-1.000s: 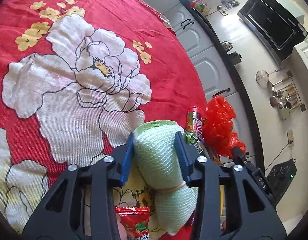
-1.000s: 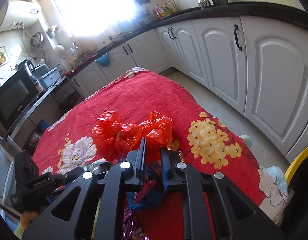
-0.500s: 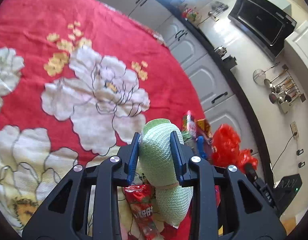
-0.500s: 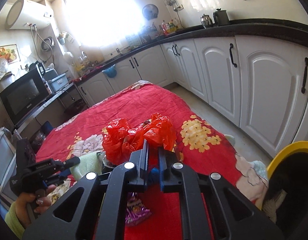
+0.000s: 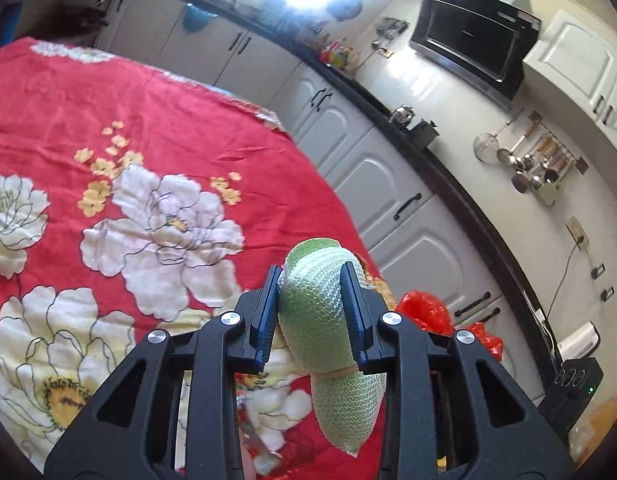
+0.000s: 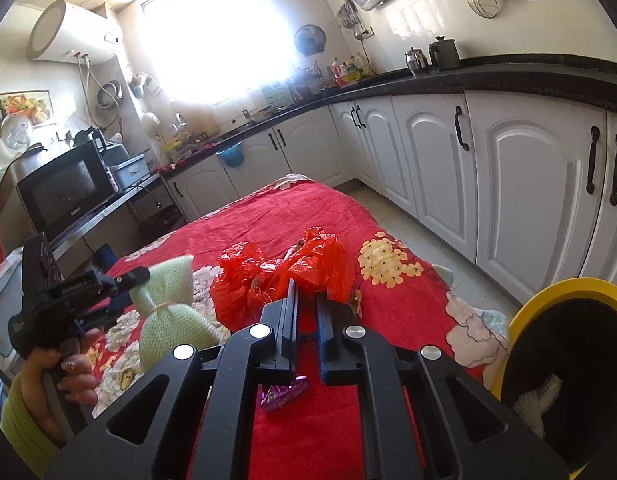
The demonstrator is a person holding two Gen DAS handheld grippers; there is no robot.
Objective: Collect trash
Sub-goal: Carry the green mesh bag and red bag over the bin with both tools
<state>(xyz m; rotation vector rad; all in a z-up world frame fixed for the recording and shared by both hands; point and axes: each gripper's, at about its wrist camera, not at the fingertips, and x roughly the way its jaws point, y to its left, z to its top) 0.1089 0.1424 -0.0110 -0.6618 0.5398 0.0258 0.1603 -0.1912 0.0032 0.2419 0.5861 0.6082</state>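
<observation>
A green foam net bundle, tied round the middle with a band, is clamped between the blue pads of my left gripper and hangs above the red flowered tablecloth. The right wrist view shows the same bundle in the left gripper, which a hand holds. My right gripper is shut on a thin snack wrapper, and a purple foil scrap of it shows below the jaws. A crumpled red plastic bag lies on the cloth just beyond the right gripper.
A black bin with a yellow rim stands at the lower right beside the table, with white paper inside. White kitchen cabinets run along the right past a strip of floor. The red bag sits near the table's edge.
The left gripper rose with the green bundle and squeezed it narrower. The right gripper drew back from the red bag, its jaws closed further, and the yellow-rimmed bin came into view.
</observation>
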